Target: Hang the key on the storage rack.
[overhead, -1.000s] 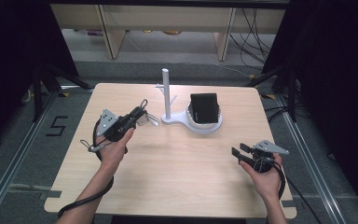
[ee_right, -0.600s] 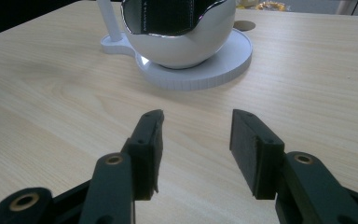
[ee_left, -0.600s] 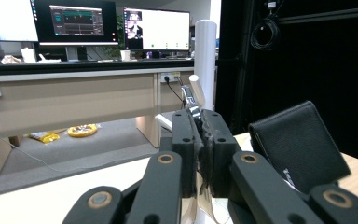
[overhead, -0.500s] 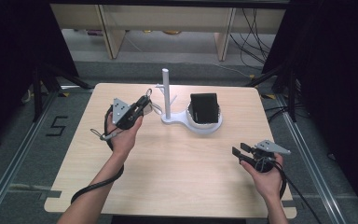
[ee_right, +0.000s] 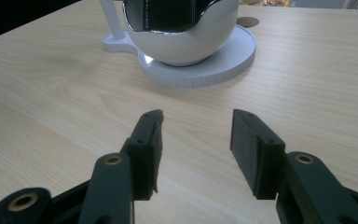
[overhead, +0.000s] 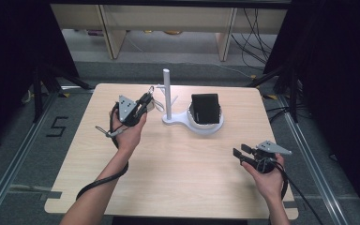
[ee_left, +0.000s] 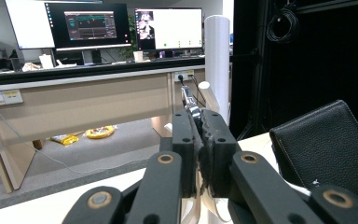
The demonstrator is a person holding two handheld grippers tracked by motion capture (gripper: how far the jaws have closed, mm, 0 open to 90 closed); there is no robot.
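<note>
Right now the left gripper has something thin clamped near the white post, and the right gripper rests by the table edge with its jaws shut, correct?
Not quite. The right gripper has its jaws open with nothing between them, as the right gripper view shows. The rest holds: the left gripper is clamped on a thin metal piece beside the white post.

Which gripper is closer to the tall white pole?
The left gripper, holding a key ring, is just beside the white pole. The right gripper sits open, far off near the table's front edge.
</note>
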